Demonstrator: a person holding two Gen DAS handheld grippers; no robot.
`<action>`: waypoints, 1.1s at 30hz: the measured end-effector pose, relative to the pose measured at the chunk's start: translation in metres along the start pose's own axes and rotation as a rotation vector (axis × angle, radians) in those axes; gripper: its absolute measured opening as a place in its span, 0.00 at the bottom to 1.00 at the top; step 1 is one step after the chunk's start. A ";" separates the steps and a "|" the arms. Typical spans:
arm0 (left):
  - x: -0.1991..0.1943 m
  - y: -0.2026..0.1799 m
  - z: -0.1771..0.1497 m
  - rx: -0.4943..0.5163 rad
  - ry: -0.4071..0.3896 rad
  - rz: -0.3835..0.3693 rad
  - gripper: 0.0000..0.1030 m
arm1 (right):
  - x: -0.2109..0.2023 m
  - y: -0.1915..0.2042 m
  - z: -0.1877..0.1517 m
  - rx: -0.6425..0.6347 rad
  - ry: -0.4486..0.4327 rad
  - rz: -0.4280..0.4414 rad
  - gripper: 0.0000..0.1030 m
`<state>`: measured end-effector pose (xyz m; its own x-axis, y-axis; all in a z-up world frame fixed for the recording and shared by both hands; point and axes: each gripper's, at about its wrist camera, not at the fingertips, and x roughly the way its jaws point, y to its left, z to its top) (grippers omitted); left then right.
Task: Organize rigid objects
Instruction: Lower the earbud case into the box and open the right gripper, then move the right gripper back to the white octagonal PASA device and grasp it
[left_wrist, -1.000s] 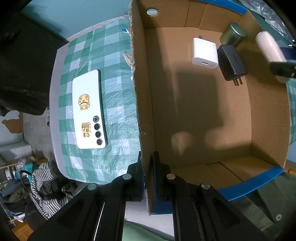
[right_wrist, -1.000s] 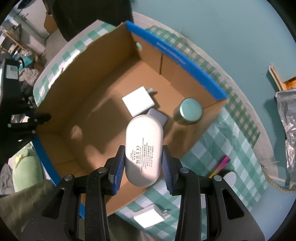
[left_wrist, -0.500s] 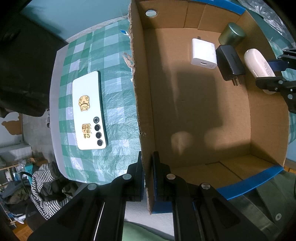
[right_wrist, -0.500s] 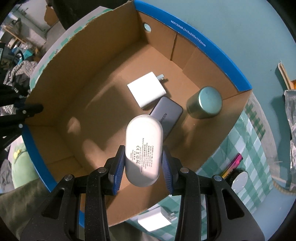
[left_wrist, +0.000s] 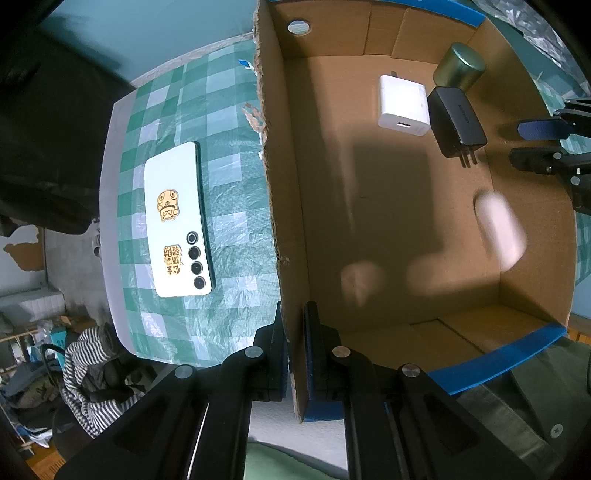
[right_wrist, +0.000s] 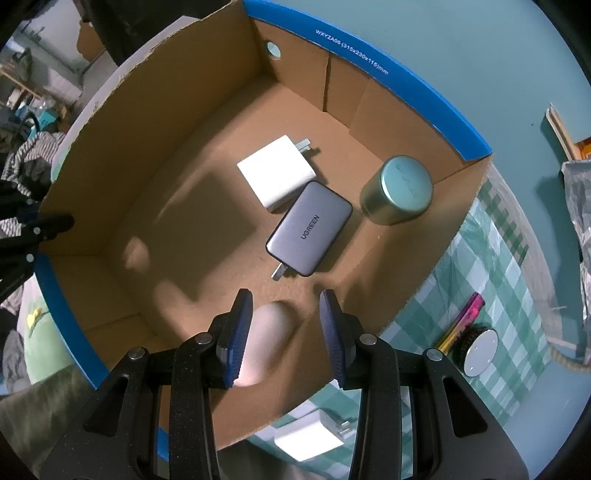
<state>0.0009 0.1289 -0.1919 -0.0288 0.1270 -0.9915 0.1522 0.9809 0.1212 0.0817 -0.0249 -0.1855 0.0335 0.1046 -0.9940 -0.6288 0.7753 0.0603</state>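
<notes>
A cardboard box (right_wrist: 147, 122) with blue rims stands on the checked cloth. My right gripper (right_wrist: 286, 332) is open above the box. A white oval power bank (right_wrist: 264, 343) shows blurred below it inside the box; it also shows in the left wrist view (left_wrist: 500, 230). In the box lie a white charger (right_wrist: 275, 175), a grey UGREEN charger (right_wrist: 310, 227) and a green tin (right_wrist: 399, 194). My left gripper (left_wrist: 294, 350) is shut on the box's side wall (left_wrist: 284, 184). A white phone (left_wrist: 177, 218) lies on the cloth outside the box.
On the cloth right of the box lie a pink pen (right_wrist: 463, 319) and a round silver-topped object (right_wrist: 478, 350). Another white charger (right_wrist: 310, 437) lies near the box's corner. Striped clothing (left_wrist: 88, 369) lies below the table edge.
My right gripper has opened and let go of the white power bank, which has dropped into the box. My left gripper has kept its hold on the box wall.
</notes>
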 end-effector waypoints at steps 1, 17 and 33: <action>0.000 0.000 0.000 -0.001 0.000 0.000 0.07 | -0.001 0.000 0.000 0.000 -0.002 0.000 0.35; -0.002 -0.001 0.000 0.003 0.000 0.003 0.07 | -0.029 -0.011 -0.008 0.050 -0.054 0.023 0.41; -0.002 -0.001 0.000 0.004 0.002 0.004 0.07 | -0.058 -0.063 -0.046 0.213 -0.096 -0.001 0.55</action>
<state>0.0011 0.1277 -0.1896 -0.0298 0.1312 -0.9909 0.1558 0.9798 0.1251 0.0837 -0.1080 -0.1362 0.1140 0.1546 -0.9814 -0.4505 0.8885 0.0876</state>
